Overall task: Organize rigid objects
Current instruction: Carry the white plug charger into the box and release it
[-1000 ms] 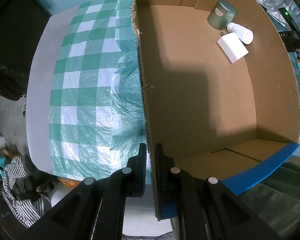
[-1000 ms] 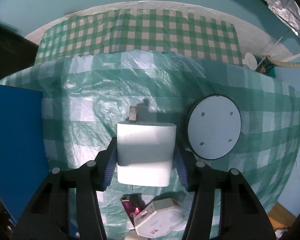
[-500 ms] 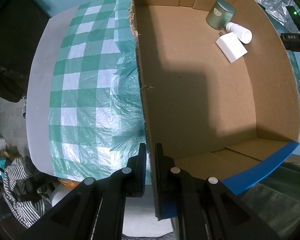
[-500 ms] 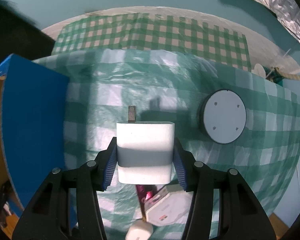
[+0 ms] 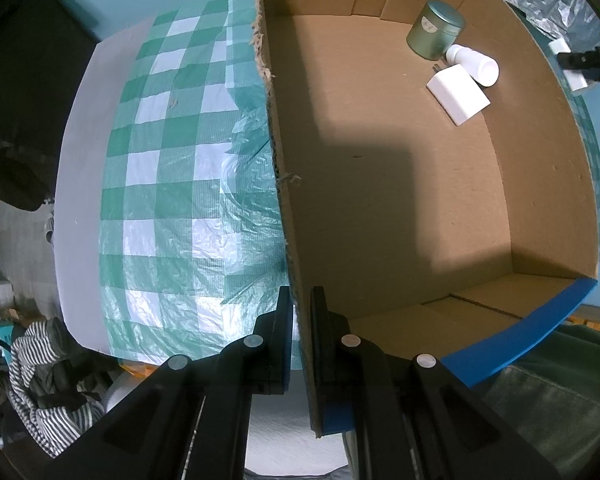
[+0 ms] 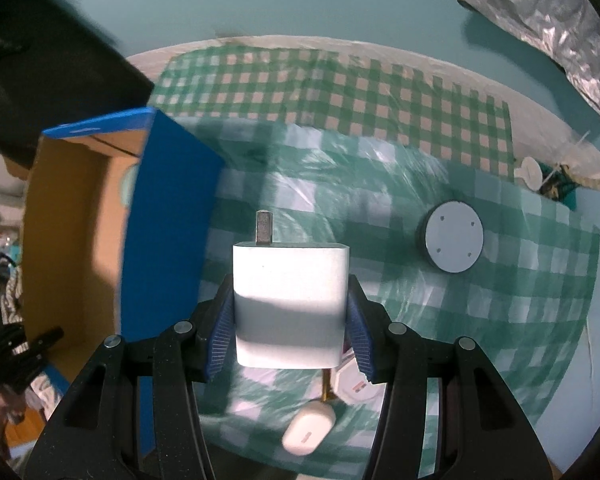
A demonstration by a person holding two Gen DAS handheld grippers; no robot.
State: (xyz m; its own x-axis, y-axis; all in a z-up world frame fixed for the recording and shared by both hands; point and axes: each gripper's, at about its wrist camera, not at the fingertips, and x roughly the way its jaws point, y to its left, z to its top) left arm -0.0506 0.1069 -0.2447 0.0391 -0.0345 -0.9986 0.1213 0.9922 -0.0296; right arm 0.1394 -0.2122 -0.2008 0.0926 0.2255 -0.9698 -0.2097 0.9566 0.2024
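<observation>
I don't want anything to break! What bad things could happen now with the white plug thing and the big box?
1. The white charger is pinched only at its lower sides by the right gripper, so it might slip out.
2. It is outside the cardboard box, beside the blue wall, and might bump it.
3. The left gripper clamps the torn box edge, which might rip.

A white charger block (image 6: 290, 304), prong pointing away, sits clamped above the checked cloth; the cardboard box (image 5: 400, 184) holds a green tin (image 5: 434, 30), a white bottle (image 5: 474, 65) and seemingly another white block (image 5: 458, 94).
</observation>
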